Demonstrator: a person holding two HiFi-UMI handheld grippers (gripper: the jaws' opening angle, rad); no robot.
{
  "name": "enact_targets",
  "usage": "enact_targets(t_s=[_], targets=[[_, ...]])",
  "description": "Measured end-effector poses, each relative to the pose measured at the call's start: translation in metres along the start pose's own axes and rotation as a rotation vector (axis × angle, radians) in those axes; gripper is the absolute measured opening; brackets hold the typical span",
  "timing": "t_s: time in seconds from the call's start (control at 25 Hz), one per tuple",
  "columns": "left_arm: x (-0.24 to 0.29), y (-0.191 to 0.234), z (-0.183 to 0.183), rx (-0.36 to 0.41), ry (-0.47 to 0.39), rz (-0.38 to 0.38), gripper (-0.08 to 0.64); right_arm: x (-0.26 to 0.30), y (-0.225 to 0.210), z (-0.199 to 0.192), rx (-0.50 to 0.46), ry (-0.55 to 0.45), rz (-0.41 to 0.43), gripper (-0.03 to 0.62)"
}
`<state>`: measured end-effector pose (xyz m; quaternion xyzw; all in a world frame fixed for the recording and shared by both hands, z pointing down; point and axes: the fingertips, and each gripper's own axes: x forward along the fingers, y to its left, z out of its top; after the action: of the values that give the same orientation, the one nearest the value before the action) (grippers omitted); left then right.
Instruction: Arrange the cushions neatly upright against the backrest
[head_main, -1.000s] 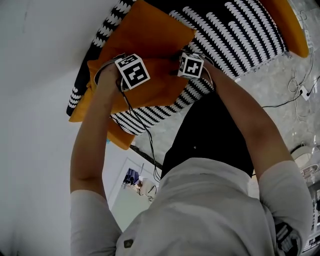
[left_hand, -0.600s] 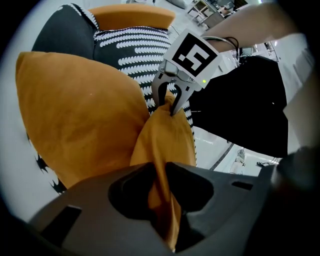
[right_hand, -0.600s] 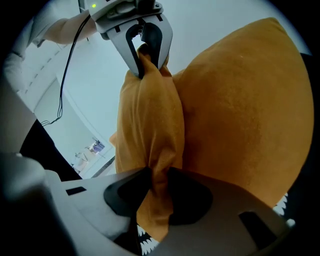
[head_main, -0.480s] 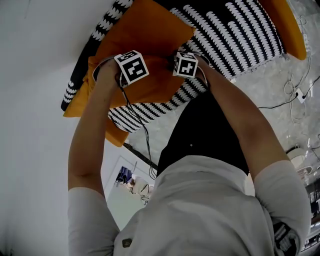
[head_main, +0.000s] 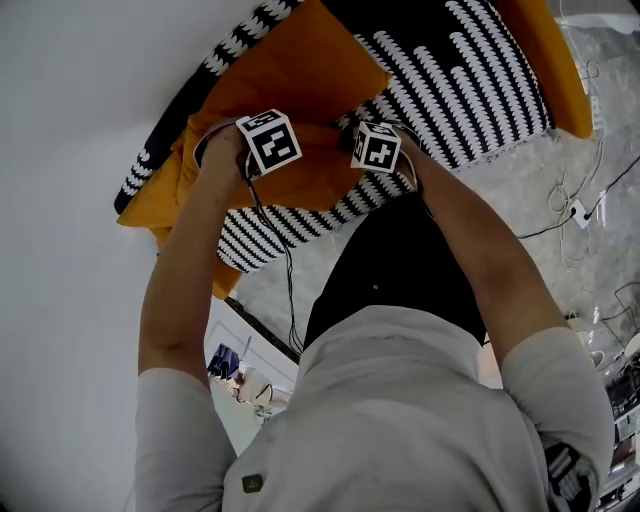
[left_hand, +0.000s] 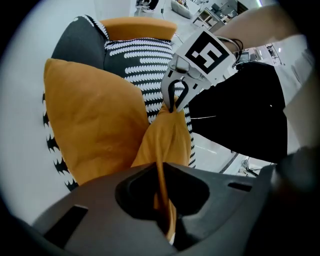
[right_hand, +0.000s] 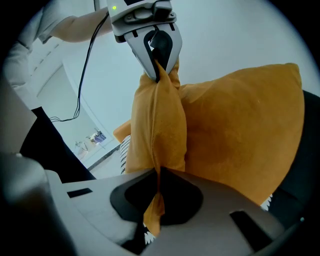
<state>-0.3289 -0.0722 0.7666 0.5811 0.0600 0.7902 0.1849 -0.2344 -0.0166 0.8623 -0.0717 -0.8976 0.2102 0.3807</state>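
Over the patterned chair (head_main: 470, 70), my left gripper (left_hand: 162, 200) and right gripper (right_hand: 159, 200) jaws had just closed, pinching the orange cushion (head_main: 310, 175) edge; lift underway, I judged. Next: stand it against backrest.

No word, number or brand name can be read anywhere in these views. The only sign-like marks are black-and-white square markers, blocky patterns that spell no letters: one set on the left marker cube (head_main: 272, 140) of the left gripper (left_hand: 162, 200), another on the right marker cube (head_main: 376, 148) of the right gripper (right_hand: 157, 192). A small dark emblem (head_main: 251, 484) on the person's shirt is too small to read.
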Motion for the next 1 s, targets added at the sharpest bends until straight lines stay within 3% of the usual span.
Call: enact_targets(t_s=[0.56,1.0], targets=[[-0.048,-0.051,-0.015,-0.125,-0.179,0.075,0.025,-0.078,0.031,0.025,-0.074,0.067,-0.089,0.028],[-0.078,-0.094,-0.035,-0.177,-0.316,0.161,0.023,-0.127,0.068,0.055,-0.217,0.185,-0.199,0.028]])
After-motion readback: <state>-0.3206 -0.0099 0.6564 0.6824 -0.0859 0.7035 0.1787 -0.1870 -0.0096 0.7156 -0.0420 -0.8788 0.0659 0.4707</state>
